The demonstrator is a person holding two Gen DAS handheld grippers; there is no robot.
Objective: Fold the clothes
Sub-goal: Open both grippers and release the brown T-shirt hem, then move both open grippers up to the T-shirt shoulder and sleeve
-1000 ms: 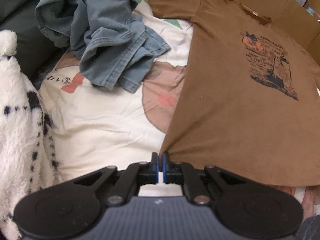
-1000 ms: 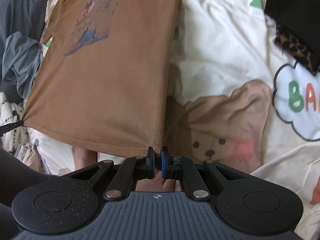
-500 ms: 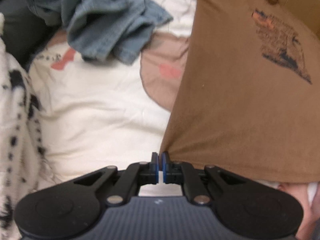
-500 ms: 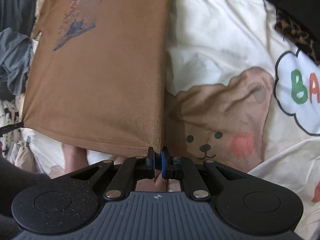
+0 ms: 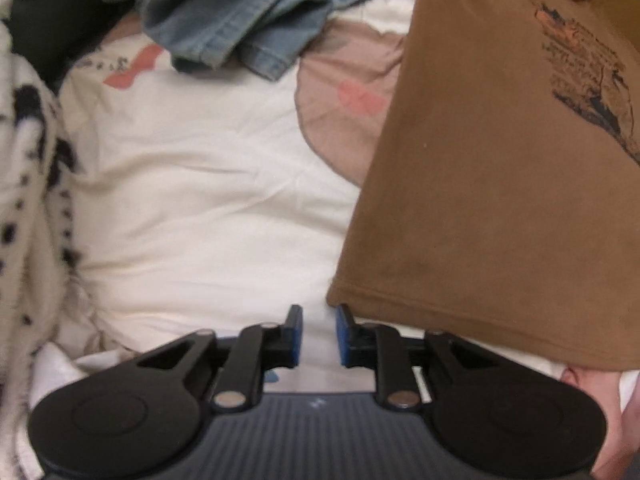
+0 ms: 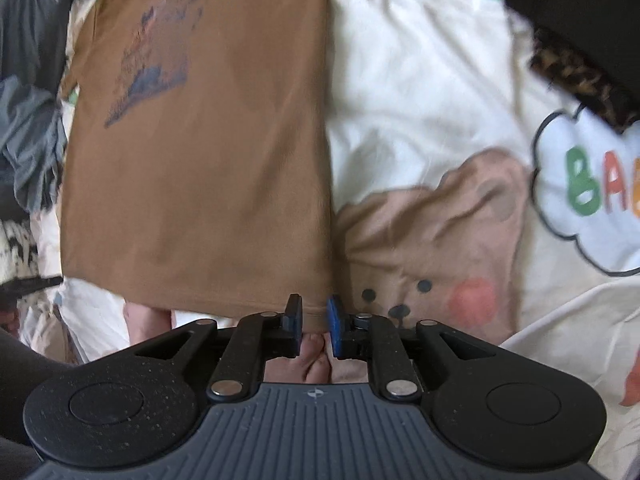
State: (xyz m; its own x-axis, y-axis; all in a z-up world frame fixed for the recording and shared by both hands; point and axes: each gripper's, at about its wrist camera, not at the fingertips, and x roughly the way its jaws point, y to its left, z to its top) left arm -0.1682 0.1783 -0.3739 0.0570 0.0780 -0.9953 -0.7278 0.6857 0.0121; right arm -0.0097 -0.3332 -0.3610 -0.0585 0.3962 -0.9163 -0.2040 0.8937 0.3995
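- Both tools have just been opening; left tool [image 5: 318, 332] now stands parted, with the corner of the brown tee [image 5: 500, 184] just beside its right pad, not between the pads.
- Right tool [image 6: 314, 326] is parted too; the tee [image 6: 200, 152] hem corner sits in the gap, but the pads no longer press on it.
- A second ago both were pinched shut on the two hem corners, so this looks like the release.
- Tee now lies flat on the bed [image 5: 208, 200], print side up, hem toward the person, on the bear-print cover [image 6: 432, 240].
- Compared with a second ago, the left view sits lower and closer to the bed; less of the jeans [image 5: 248, 20] and collar shows.
- Right view is almost unchanged.
- My read: spreading is done and the fold itself has not begun; sleeves or sides come next.
- Jeans pile lies apart from the tee, near its far left side; spotted fleece [image 5: 28, 200] at the left edge.
- Bare toes [image 6: 316, 356] visible under the right tool.
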